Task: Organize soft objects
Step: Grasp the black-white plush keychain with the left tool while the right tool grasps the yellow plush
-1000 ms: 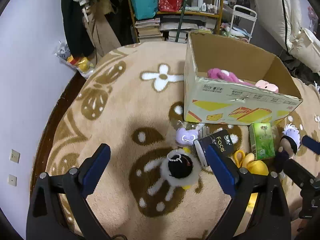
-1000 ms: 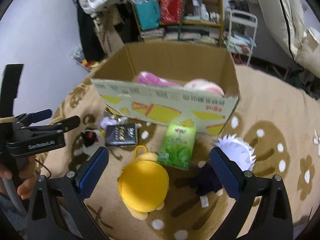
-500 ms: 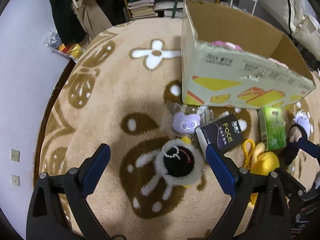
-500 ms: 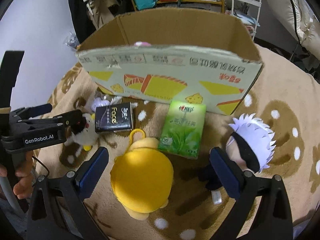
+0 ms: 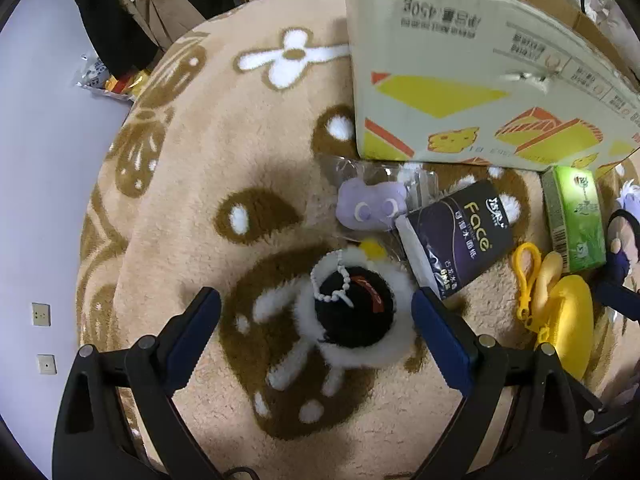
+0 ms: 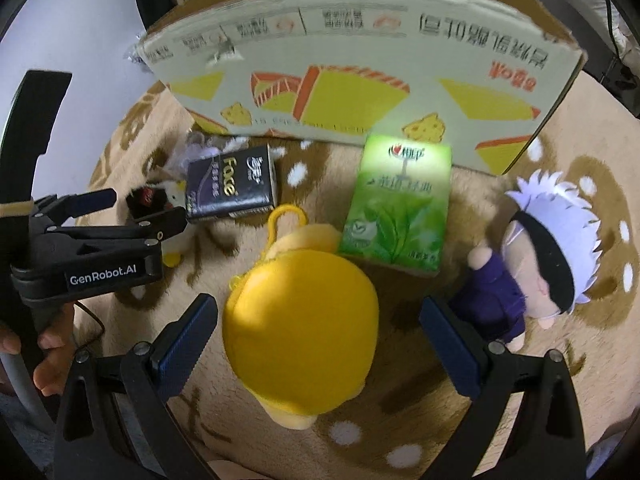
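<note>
My left gripper (image 5: 316,316) is open, its fingers on either side of a black-and-white plush (image 5: 352,320) with a bead loop, lying on the rug. My right gripper (image 6: 318,324) is open around a yellow plush (image 6: 300,332) with a yellow clip. A white-haired doll (image 6: 544,252) lies to the right of it. A purple plush in clear wrap (image 5: 368,206), a black tissue pack (image 5: 456,236) and a green tissue pack (image 6: 400,208) lie in front of the cardboard box (image 6: 360,64). The left gripper shows at the left of the right wrist view (image 6: 132,212).
The beige and brown shaggy rug (image 5: 224,168) covers the floor. The box (image 5: 460,92) stands close behind the objects. Shelves, books and hanging clothes (image 5: 120,28) are at the back left. A wall with sockets (image 5: 40,314) is on the left.
Both grippers have come lower and closer to the rug. The left now straddles the black-and-white plush, the right straddles the yellow plush. The box contents have dropped out of sight.
</note>
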The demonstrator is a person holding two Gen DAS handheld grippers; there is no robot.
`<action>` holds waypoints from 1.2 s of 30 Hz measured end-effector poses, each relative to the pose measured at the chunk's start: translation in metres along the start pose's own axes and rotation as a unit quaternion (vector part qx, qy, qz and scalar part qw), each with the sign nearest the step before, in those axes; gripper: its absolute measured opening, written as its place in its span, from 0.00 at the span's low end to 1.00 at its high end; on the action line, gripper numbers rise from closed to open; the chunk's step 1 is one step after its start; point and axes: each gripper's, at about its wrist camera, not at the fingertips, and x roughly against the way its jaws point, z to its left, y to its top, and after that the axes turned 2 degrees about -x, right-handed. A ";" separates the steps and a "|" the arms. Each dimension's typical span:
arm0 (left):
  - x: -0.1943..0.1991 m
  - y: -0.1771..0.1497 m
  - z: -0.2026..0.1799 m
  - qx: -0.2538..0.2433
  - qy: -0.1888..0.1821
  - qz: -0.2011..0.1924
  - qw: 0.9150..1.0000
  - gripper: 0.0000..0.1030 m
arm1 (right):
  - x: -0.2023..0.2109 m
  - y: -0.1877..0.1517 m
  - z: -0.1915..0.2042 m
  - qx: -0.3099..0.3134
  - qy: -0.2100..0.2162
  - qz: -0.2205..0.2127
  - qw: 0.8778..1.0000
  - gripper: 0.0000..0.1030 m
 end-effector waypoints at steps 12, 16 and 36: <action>-0.014 0.003 -0.011 -0.018 0.019 0.014 1.000 0.92 | -0.017 -0.001 0.002 0.006 0.006 0.033 0.999 0.99; -0.016 0.003 -0.011 -0.023 0.022 0.011 0.999 0.91 | -0.024 -0.001 0.002 -0.003 0.013 0.043 0.999 0.99; 0.002 -0.010 -0.011 -0.035 0.022 -0.014 0.999 0.33 | 0.000 -0.003 0.005 0.007 0.010 0.025 1.000 0.73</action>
